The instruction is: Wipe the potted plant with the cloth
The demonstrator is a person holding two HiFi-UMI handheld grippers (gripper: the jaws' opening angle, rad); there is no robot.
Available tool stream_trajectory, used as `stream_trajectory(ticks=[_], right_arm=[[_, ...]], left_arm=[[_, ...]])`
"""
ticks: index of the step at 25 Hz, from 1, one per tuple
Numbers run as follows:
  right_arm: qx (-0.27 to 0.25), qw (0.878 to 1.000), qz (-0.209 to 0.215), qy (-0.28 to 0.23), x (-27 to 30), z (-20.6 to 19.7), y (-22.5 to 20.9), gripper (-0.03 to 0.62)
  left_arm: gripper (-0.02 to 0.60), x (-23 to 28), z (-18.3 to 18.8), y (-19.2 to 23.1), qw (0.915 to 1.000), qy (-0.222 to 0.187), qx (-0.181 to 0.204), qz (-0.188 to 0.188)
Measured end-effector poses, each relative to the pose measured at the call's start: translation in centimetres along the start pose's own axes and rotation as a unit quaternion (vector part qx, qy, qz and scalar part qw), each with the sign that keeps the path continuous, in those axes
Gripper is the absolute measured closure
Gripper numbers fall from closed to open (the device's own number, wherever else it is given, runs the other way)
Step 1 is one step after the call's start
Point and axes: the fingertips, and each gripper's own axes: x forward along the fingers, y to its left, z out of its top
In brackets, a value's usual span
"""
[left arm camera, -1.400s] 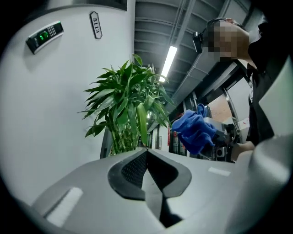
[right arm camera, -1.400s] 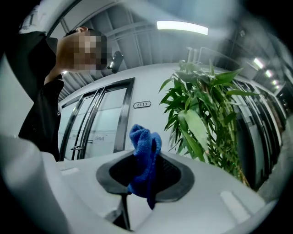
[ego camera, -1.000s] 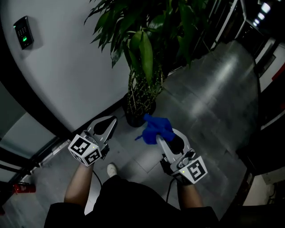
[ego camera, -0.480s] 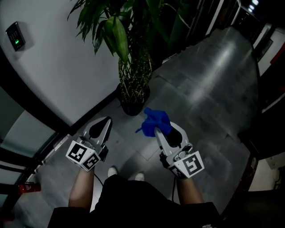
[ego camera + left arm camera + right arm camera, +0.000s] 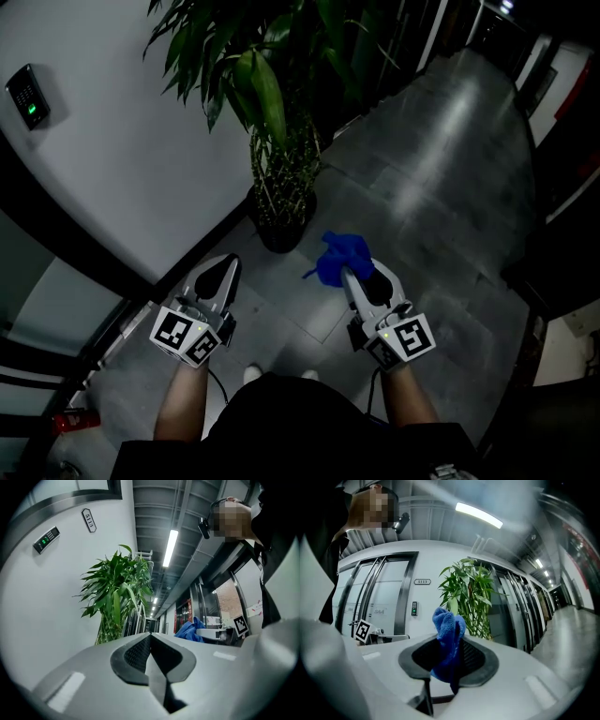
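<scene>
While the right gripper (image 5: 352,279) clenches the cloth (image 5: 339,257) near the plant (image 5: 267,103), wiping seems not yet begun. The left gripper (image 5: 223,270), also near it, is clenched empty.

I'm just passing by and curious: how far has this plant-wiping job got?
The blue cloth is picked up, clamped in the right claw. The left claw is shut and empty. Both are held short of the potted plant, and the cloth touches no leaf, so the wiping itself looks yet to begin.
</scene>
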Motion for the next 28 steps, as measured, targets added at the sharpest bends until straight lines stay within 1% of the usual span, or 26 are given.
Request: stream_trajectory(ticks=[4,9,13,19,28], right_arm=[[0.002,1.000,-0.010,0.005,1.6,-0.8,0.8,0.485],[0.002,1.000,-0.014,0.011,1.8,-1.1,0.9,0.485],[-0.001,1.000,-0.020,0.008,1.8,-0.8,0.9,0.485],[-0.011,1.000,-0.006,0.011,2.0,-0.2,1.8,0.485],[-0.018,1.000,0.017,0.018,1.7,-0.5,3.8,0.487]], left_arm=[[0.574,-0.2,-0.4,1.5,1.0000,0.006,0.000,-0.003],[0.574,-0.3,-0.5,1.6,0.9998,0.010,0.001,-0.017],[0.574,-0.5,-0.9,1.8,0.9997,0.009,-0.006,-0.019],[0.574,-1.2,-1.1,1.6,0.9998,0.005,-0.011,-0.018],[0.575,-3.4,-1.0,1.7,0.9999,0.005,-0.011,0.000]])
